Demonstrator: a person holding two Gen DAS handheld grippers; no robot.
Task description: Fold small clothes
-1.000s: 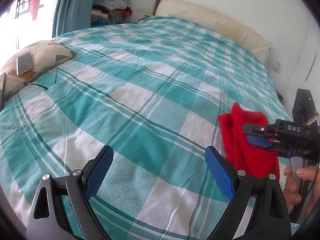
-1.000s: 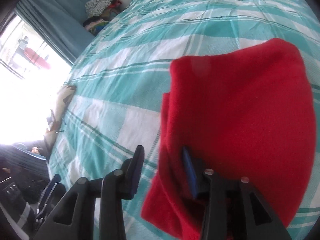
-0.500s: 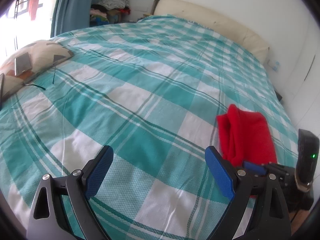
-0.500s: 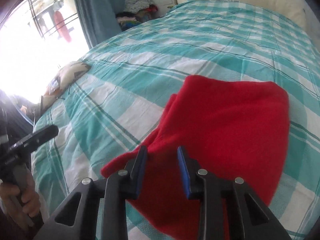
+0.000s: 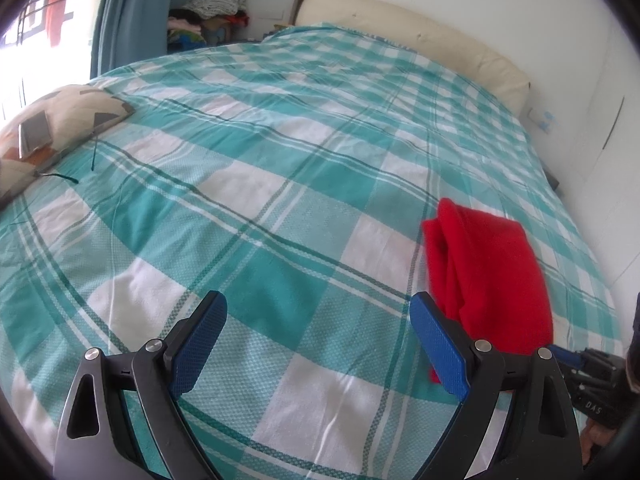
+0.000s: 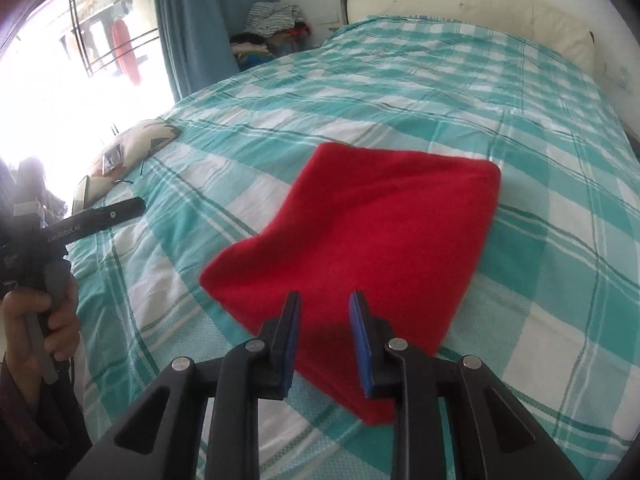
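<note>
Since a second ago my right gripper [image 6: 325, 334] has pulled back off the red cloth [image 6: 360, 240] and rolled upright, and its jaws have just been closing; they now stand narrow with a gap between the blue pads, nothing pinched, hovering over the cloth's near edge. That cloth lies folded into a rough rectangle on the teal-and-white checked bedspread [image 6: 540, 152], toward the right side of the bed; in the left wrist view it sits just beyond my left gripper's right finger. My left gripper [image 5: 318, 338] hangs wide open over bare bedspread, holding nothing. I can read "DAS" on the right gripper's body at the left view's lower right, and what looks like "GenRoboAI" on the left gripper's handle, held by a hand [image 6: 36, 320]. A patterned pillow [image 5: 60, 120] with a phone [image 5: 34, 136] on it lies at the bed's left edge.
</note>
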